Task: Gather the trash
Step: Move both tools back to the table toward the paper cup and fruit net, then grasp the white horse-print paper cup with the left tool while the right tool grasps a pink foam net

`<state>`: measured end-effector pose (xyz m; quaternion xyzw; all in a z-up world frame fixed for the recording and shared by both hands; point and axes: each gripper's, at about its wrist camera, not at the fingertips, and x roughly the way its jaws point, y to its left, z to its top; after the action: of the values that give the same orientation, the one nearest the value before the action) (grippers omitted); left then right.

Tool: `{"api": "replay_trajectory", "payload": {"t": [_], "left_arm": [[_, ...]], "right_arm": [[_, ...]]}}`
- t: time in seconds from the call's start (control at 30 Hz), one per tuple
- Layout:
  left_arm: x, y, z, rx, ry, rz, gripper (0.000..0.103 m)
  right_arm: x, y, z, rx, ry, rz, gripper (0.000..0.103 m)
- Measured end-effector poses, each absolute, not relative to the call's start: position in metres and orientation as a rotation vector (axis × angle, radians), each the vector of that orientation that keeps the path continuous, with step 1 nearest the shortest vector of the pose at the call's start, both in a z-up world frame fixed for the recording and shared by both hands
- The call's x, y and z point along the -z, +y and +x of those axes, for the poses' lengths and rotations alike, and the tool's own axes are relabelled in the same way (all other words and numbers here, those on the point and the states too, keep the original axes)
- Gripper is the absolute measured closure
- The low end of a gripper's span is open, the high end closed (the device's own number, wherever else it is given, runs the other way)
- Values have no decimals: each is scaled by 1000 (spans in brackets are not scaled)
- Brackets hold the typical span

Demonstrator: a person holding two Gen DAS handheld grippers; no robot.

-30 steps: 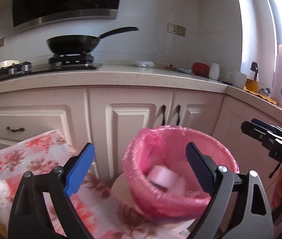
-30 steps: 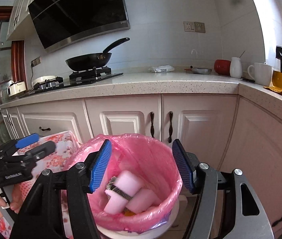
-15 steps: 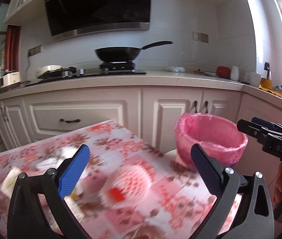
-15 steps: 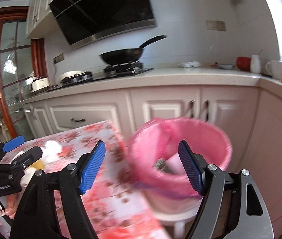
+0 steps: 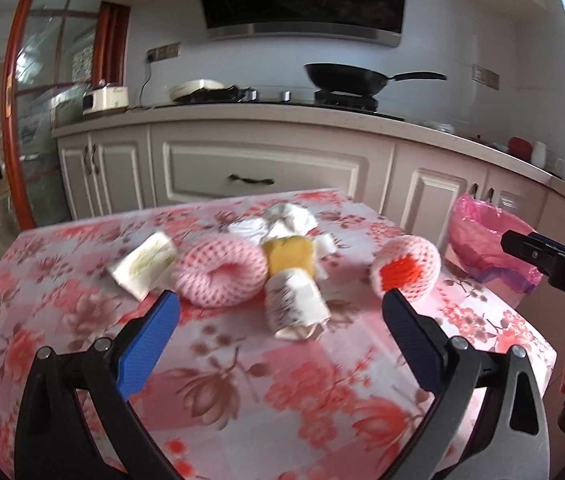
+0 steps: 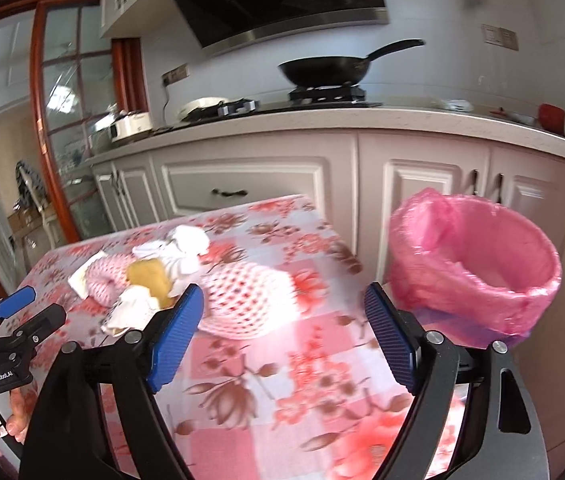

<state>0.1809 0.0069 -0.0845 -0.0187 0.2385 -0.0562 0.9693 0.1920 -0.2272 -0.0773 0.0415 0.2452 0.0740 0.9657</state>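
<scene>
Left wrist view showed my left gripper [image 5: 280,312] wide apart, empty. Pink foam net [image 5: 220,272] at eleven o'clock looked soft, maybe squashy; I'd pinch its rim.

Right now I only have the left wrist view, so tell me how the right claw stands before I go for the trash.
Observer: The right claw is open. Its jaws have just been opening, and nothing is between them.
Operator: Say what lies closest to it.
Observer: The pink foam net. It lies on the table, just beyond the claw's left finger.
Operator: Now check the bin.
Observer: The pink-lined bin shows its whole rim in the right wrist view. It is open, with nothing across it, and stands right of the table.
</scene>
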Motion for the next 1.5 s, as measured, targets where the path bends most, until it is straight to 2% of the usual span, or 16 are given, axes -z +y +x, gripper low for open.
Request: {"api": "replay_trajectory", "payload": {"t": [0.2, 0.93, 1.0, 1.03, 1.13, 1.27, 1.5], "left_arm": [[94, 28, 183, 110, 527, -95, 5], [123, 11, 232, 102, 645, -86, 5], [123, 7, 236, 109, 649, -77, 5], [124, 4, 239, 110, 653, -70, 5], [127, -3, 248, 117, 667, -61, 5], [133, -13, 262, 126, 697, -58, 6], [144, -26, 290, 122, 778, -65, 26]], "right_arm": [[87, -205, 207, -172, 531, 69, 22], [134, -181, 304, -219, 701, 126, 22], [138, -182, 305, -220, 711, 116, 33], [140, -182, 305, -234, 721, 108, 49], [138, -185, 298, -239, 700, 64, 65], [132, -196, 286, -236, 663, 49, 68], [125, -216, 267, -233, 636, 77, 68]]}}
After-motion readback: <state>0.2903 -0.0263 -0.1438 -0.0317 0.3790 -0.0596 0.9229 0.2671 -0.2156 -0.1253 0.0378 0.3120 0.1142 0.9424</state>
